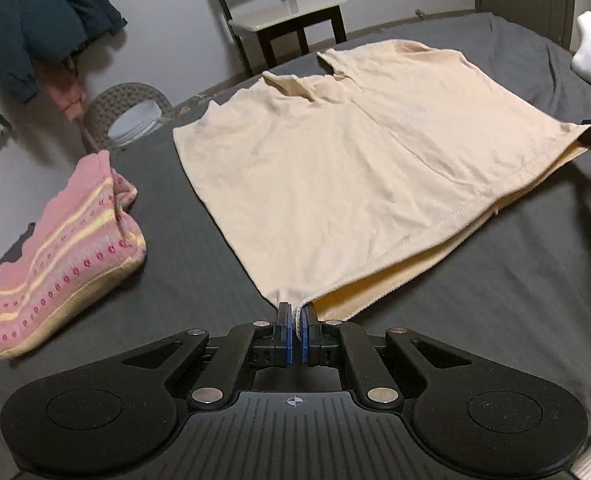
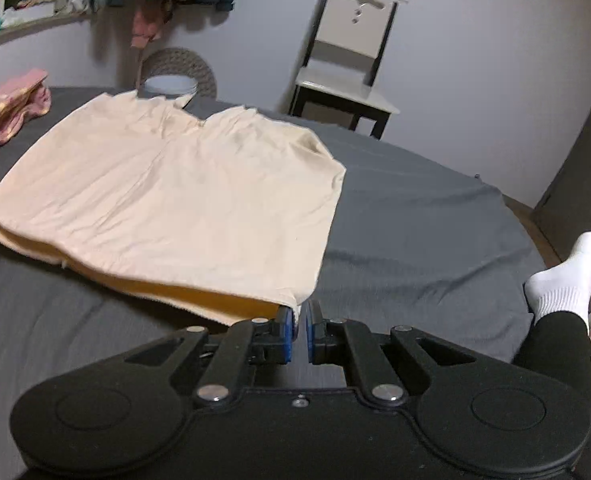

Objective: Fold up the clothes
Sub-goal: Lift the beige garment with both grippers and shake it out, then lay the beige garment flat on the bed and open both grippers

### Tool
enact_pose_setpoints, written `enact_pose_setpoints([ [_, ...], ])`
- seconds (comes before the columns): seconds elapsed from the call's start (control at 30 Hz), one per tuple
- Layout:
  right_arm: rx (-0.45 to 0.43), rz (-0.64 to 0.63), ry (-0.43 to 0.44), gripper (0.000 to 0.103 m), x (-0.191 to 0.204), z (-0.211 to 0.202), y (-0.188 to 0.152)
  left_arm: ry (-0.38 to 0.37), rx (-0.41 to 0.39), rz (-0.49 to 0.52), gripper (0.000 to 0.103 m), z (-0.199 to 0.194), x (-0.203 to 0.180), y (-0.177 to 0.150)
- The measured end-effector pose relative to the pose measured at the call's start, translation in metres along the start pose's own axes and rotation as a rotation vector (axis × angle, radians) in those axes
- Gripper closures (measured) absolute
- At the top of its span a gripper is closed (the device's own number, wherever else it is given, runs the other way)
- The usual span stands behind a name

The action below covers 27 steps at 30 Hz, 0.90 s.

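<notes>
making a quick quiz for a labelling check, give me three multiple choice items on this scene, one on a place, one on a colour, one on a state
1. Where does the pink striped garment lie, seen from the left wrist camera?
A. to the left of the beige top
B. on the chair
C. on top of the beige top

2. What colour is the sock on the foot at the bed's edge?
A. black
B. white
C. pink

3. What is the left gripper doing?
A. open above the bed
B. shut on the pink garment
C. shut on a hem corner of the beige top

Answers:
1. A, it sits apart on the grey sheet, left of the beige top.
2. B, the sock is plainly white.
3. C, fabric is pinched between its blue pads.
</notes>
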State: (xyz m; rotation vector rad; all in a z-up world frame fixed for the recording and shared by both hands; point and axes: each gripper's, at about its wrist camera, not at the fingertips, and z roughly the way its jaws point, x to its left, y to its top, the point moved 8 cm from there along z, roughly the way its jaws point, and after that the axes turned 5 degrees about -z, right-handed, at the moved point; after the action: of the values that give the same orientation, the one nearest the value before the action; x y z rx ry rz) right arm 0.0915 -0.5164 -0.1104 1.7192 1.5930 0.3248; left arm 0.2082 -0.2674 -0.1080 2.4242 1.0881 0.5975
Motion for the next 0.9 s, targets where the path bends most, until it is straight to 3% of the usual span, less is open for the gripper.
enact_pose_setpoints([
  [0.23, 0.098, -0.015, 0.081, 0.096, 0.001, -0.006, -0.018, -0.033, 0.09, -0.01, 0.099, 0.002, 0.003, -0.017],
  [0.7, 0.182, -0.106, 0.199, 0.096, 0.02, -0.005, -0.028, -0.041, 0.151, 0.04, 0.099, -0.002, 0.007, -0.031],
  [0.9, 0.208, -0.126, 0.221, 0.096, 0.021, -0.006, -0.031, -0.052, 0.225, 0.121, 0.099, 0.003, -0.003, -0.036],
])
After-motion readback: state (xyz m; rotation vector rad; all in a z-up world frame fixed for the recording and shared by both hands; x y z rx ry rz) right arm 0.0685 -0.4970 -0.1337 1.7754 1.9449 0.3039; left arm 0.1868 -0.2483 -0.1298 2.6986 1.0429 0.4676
